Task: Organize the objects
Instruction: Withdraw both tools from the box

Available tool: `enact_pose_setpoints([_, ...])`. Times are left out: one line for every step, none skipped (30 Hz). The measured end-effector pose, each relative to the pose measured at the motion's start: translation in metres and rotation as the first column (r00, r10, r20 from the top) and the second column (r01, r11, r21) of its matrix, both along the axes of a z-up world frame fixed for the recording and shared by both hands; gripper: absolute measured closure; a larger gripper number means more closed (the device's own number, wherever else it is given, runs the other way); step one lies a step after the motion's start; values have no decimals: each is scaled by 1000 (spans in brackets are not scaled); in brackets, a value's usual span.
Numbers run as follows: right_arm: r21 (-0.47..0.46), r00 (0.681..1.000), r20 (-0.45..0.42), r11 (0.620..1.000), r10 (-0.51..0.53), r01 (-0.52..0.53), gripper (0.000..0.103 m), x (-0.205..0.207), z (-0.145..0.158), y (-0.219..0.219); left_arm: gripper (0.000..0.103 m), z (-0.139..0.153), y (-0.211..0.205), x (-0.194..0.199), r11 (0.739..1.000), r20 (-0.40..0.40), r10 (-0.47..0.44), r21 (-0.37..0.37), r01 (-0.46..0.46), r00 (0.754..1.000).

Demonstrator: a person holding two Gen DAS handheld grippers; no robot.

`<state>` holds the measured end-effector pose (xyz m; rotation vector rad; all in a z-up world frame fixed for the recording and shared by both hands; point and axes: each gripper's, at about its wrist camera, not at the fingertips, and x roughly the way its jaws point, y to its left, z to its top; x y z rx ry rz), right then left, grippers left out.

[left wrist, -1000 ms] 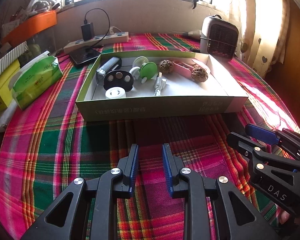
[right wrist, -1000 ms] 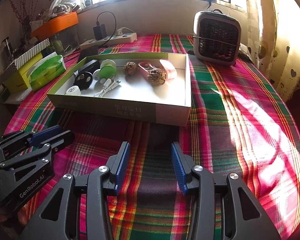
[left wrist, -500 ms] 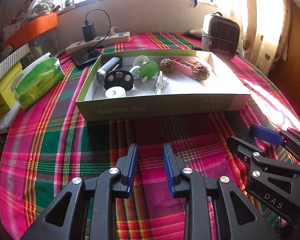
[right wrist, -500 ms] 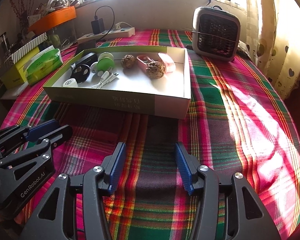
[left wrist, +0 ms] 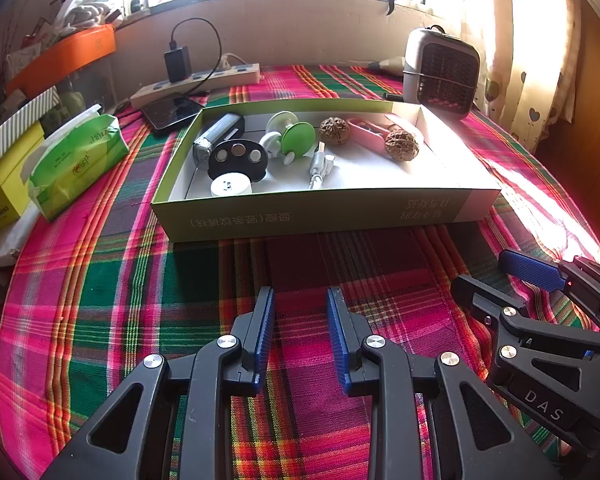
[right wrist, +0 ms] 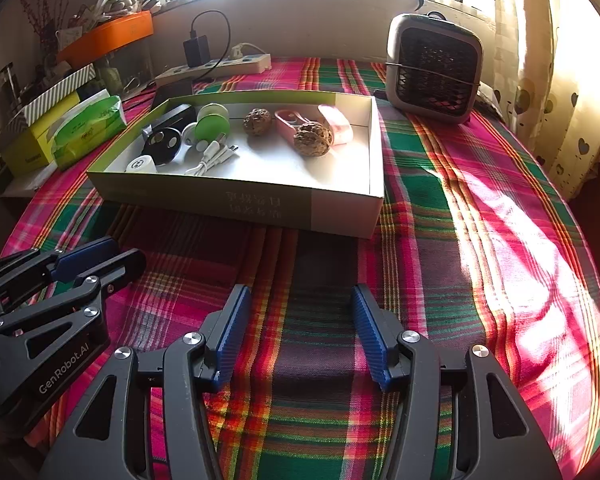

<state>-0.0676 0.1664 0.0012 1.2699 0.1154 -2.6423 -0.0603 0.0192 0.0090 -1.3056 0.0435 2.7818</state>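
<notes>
A shallow green cardboard box (left wrist: 316, 212) (right wrist: 236, 200) stands on the plaid tablecloth. In it lie two walnuts (left wrist: 401, 145) (right wrist: 313, 139), a green round gadget (left wrist: 298, 139) (right wrist: 212, 125), a black disc with three buttons (left wrist: 238, 157), a white round piece (left wrist: 231, 186), a white cable (right wrist: 214, 157), a pink item (left wrist: 367, 132) and a silvery black device (left wrist: 218, 136). My left gripper (left wrist: 300, 300) is open and empty, above the cloth in front of the box. My right gripper (right wrist: 302, 300) is open and empty, to its right.
A small grey fan heater (right wrist: 434, 68) stands at the back right. A power strip with charger (left wrist: 196, 80) and a dark phone (left wrist: 172, 112) lie behind the box. A green tissue pack (left wrist: 76, 160) and yellow box (left wrist: 4, 192) sit at the left.
Both grippers have drawn back a little from the box. The right gripper's jaws have opened wider. The box's contents have not moved.
</notes>
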Motion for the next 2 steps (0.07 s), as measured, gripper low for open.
enact_pose_setpoints([0,1000,0,1000,0,0,50,0,0,0,78,0,0,0,1000,0,0,0,0,1000])
enact_pose_setpoints([0,1000,0,1000,0,0,50,0,0,0,78,0,-1,0,1000,0,0,2,0,1000])
